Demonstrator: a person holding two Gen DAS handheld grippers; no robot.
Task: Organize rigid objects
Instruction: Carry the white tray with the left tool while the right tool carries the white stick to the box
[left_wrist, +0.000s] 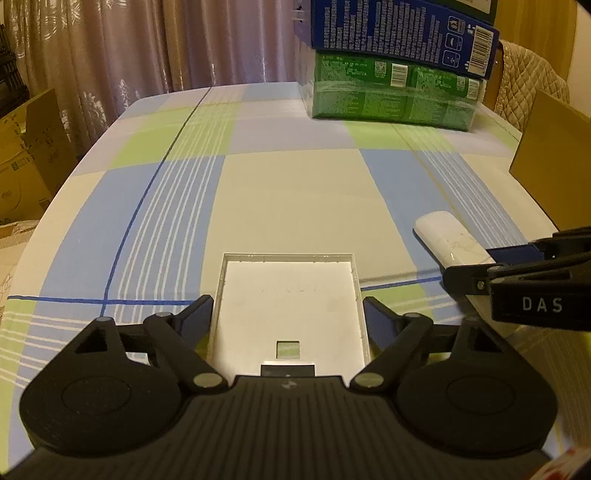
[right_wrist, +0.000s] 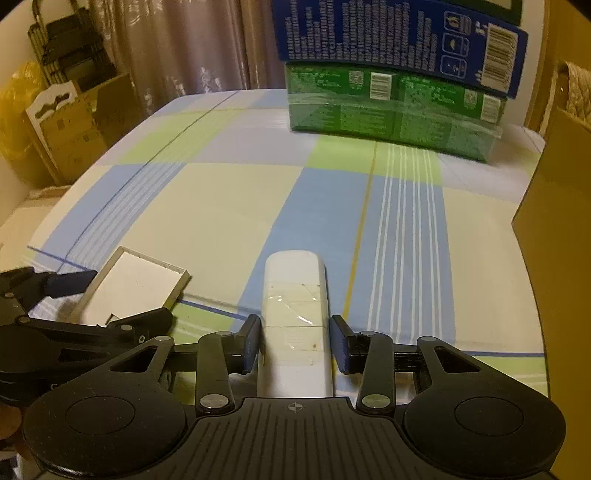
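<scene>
A shallow white rectangular tray (left_wrist: 288, 291) with a small square cutout lies on the checked tablecloth. My left gripper (left_wrist: 288, 314) is shut on it, a finger pressed against each long side. In the right wrist view the same tray (right_wrist: 136, 284) sits at the left, with the left gripper (right_wrist: 110, 299) around it. A white remote control (right_wrist: 295, 295) with clear tape across its body points away between the blue pads of my right gripper (right_wrist: 295, 343), which is shut on its near half. In the left wrist view the remote (left_wrist: 450, 240) and the right gripper (left_wrist: 491, 266) appear at the right edge.
A green box (right_wrist: 391, 110) with a blue box (right_wrist: 388, 33) stacked on it stands at the table's far right. A brown cardboard panel (right_wrist: 557, 240) rises along the right side. Cardboard boxes (right_wrist: 74, 125) and a curtain (left_wrist: 147, 48) lie beyond the table's left and far edges.
</scene>
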